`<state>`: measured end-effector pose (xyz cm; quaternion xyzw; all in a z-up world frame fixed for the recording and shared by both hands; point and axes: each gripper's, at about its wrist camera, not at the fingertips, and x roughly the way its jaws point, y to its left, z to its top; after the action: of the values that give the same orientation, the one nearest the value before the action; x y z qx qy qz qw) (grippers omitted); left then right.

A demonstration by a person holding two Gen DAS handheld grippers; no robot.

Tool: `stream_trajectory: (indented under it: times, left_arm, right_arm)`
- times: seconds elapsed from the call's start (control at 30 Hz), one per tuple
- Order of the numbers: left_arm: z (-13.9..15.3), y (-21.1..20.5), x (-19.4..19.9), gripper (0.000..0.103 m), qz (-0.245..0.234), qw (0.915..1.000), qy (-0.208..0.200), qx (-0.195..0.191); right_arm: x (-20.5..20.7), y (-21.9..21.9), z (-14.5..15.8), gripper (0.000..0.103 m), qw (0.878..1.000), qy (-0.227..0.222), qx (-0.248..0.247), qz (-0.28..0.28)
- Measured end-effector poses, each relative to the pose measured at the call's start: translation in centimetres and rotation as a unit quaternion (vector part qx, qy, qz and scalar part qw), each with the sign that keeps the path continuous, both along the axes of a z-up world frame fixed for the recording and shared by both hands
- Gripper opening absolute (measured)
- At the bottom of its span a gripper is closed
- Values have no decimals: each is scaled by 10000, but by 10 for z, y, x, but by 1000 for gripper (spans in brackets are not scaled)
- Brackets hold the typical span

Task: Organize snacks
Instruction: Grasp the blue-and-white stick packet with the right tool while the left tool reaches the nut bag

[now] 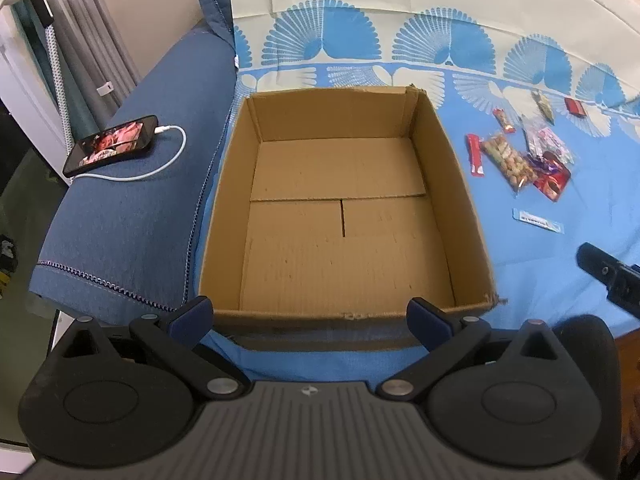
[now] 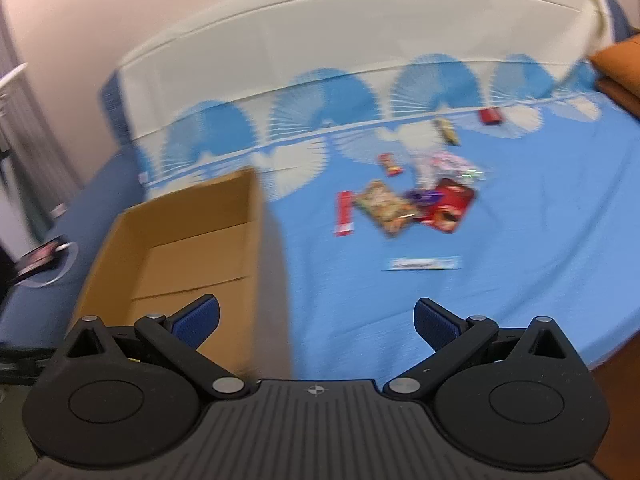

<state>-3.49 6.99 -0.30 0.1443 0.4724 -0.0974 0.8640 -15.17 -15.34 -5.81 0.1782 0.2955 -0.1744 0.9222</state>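
Observation:
An empty brown cardboard box [image 1: 472, 216] [image 2: 120, 236] sits on a blue bed sheet [image 1: 540, 264] [image 2: 540, 248]. To its right lies a loose pile of snacks: a long red bar [image 1: 475, 155] [image 2: 344, 213], a bag of nuts [image 1: 509, 163] [image 2: 386, 206], a red packet [image 1: 554, 182] [image 2: 452, 204], a small red bar [image 1: 504, 120] [image 2: 390, 164] and a pale blue stick pack [image 1: 538, 221] [image 2: 424, 264]. My left gripper [image 1: 310, 314] is open at the box's near wall. My right gripper [image 2: 316, 318] is open above the sheet, between box and snacks.
A phone [image 1: 112, 145] on a white charging cable lies on a dark blue cushion [image 1: 132, 232] left of the box. Two more small snacks [image 2: 490, 116] lie near the sheet's patterned band. An orange cushion [image 2: 618, 68] sits at far right. The right gripper's tip [image 1: 608, 274] shows in the left view.

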Motion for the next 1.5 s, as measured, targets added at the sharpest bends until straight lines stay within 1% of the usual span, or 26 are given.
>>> stream_trajectory:
  times: [0.1,0.23,0.33,0.4,0.57,0.7,0.73,0.8,0.93,1.0,1.03,1.13,1.17,1.23,1.3,1.37,1.4,1.43,1.5]
  left_arm:
    - [0,-7,6,103,6,10000,31,58]
    - [-1,-20,13,103,5,9999,123,80]
    - [0,-31,18,103,-86,9998,159,88]
    - [0,-41,20,103,-143,9997,156,137]
    - [-3,-66,31,103,-257,9991,259,228]
    - [-10,-89,41,103,-380,9982,326,335]
    - [-12,-97,44,103,-429,9979,332,361]
    - [-16,-115,54,103,-529,9973,354,364]
    - [-25,-165,79,103,-704,9966,311,303]
    - [-34,-197,95,103,-830,9957,325,260]
    - [-39,-213,104,103,-913,9948,409,190]
    - [-60,-261,131,103,-1084,9907,799,-196]
    - [-70,-279,141,103,-1065,9897,906,-298]
    - [-93,-312,161,103,-1055,9876,1060,-477]
    - [-117,-339,182,103,-951,9868,1222,-477]
    - [-145,-362,203,103,-713,9849,1459,-593]
    - [-155,-368,212,103,-595,9837,1573,-638]
    - [-169,-376,222,103,-378,9821,1707,-696]
    - [-187,-383,236,103,-141,9793,1862,-779]
  right_arm:
    - [4,-29,-15,103,9994,150,-56,-312]
    - [25,-67,-38,103,9973,547,-236,-428]
    - [53,-93,-59,103,9939,993,-415,-246]
    - [74,-109,-79,103,9886,1381,-585,-128]
    - [122,-144,-126,103,9778,2043,-438,137]
    - [151,-155,-153,103,9696,2322,-652,407]
    - [158,-158,-158,103,9687,2339,-719,417]
    - [168,-166,-160,103,9729,2161,-703,432]
    - [178,-196,-163,103,9830,1713,-657,24]
    - [174,-211,-164,103,9866,1510,-611,-135]
    - [169,-217,-165,97,9877,1426,-616,-172]
    - [155,-231,-161,78,9892,1291,-671,-191]
    - [149,-235,-158,77,9899,1263,-611,-181]
    - [142,-241,-157,76,9912,1227,-471,-142]
    - [135,-246,-156,77,9915,1226,-385,-215]
    - [131,-253,-155,84,9921,1196,-239,-286]
    - [130,-255,-155,86,9924,1172,-171,-323]
    - [129,-257,-155,88,9927,1151,-103,-354]
    - [130,-258,-156,92,9933,1116,-51,-308]
